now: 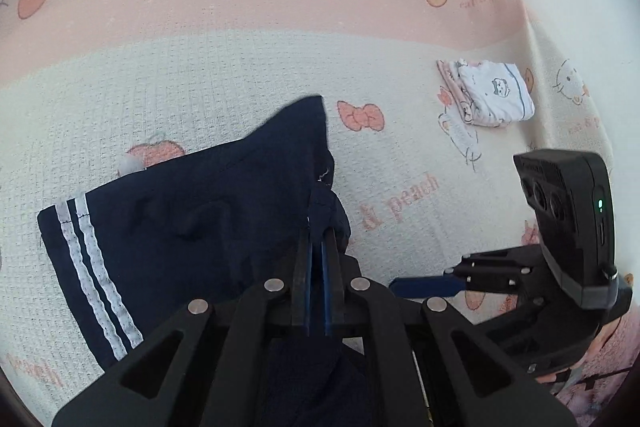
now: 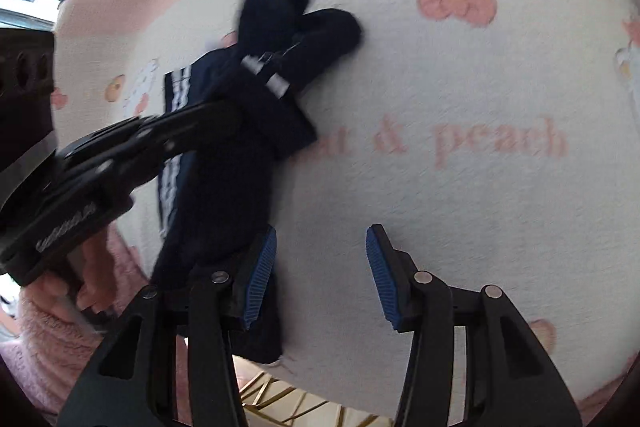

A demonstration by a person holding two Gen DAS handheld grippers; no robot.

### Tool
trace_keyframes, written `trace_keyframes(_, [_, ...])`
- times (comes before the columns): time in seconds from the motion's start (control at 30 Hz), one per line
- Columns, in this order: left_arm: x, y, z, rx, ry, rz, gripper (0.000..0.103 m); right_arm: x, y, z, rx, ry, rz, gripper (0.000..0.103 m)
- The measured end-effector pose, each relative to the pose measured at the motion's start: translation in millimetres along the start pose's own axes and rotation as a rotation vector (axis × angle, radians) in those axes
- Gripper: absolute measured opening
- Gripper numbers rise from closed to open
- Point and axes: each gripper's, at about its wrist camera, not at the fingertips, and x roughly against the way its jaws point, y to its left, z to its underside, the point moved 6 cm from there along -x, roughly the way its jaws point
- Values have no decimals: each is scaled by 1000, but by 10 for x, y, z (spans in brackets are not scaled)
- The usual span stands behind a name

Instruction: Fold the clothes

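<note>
Left wrist view: the left gripper (image 1: 319, 227) pinches a bunched fold of one navy garment (image 1: 192, 227), its fingers closed tight on the cloth. The garment, trimmed with two white stripes (image 1: 94, 267), lies spread to the left on a cream-and-pink printed blanket (image 1: 200, 67). Open blanket stretches ahead and to the right, up to a small stack of folded light clothes (image 1: 486, 95) near the blanket's right edge. The right gripper (image 1: 424, 286) sits low at right, apart from the garment.

Right wrist view: the right gripper's fingers (image 2: 260, 277) stand partly apart, holding nothing, the left pad touching the garment's near edge. Bare blanket lies ahead. A pink-sleeved hand (image 2: 80, 287) holds the left gripper at left
</note>
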Motion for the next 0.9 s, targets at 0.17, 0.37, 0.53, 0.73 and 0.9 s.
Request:
trace_keyframes(0.17, [136, 154, 44, 40, -22, -34, 8, 39, 133, -15, 2, -100, 59, 49])
trace_keyframes(0.37, [336, 410, 84, 87, -66, -71, 8, 101, 123, -280, 46, -104, 158, 49])
trace_keyframes(0.53, [764, -187, -12, -52, -136, 40, 8, 246, 86, -367, 46, -155, 223, 49])
trace_keyframes(0.73, [511, -605, -39, -164, -63, 127, 8, 511, -297, -291, -58, -183, 303, 49])
trace_keyframes(0.9, [392, -72, 23, -20, -54, 63, 8, 749, -396, -181, -9, -153, 276, 49])
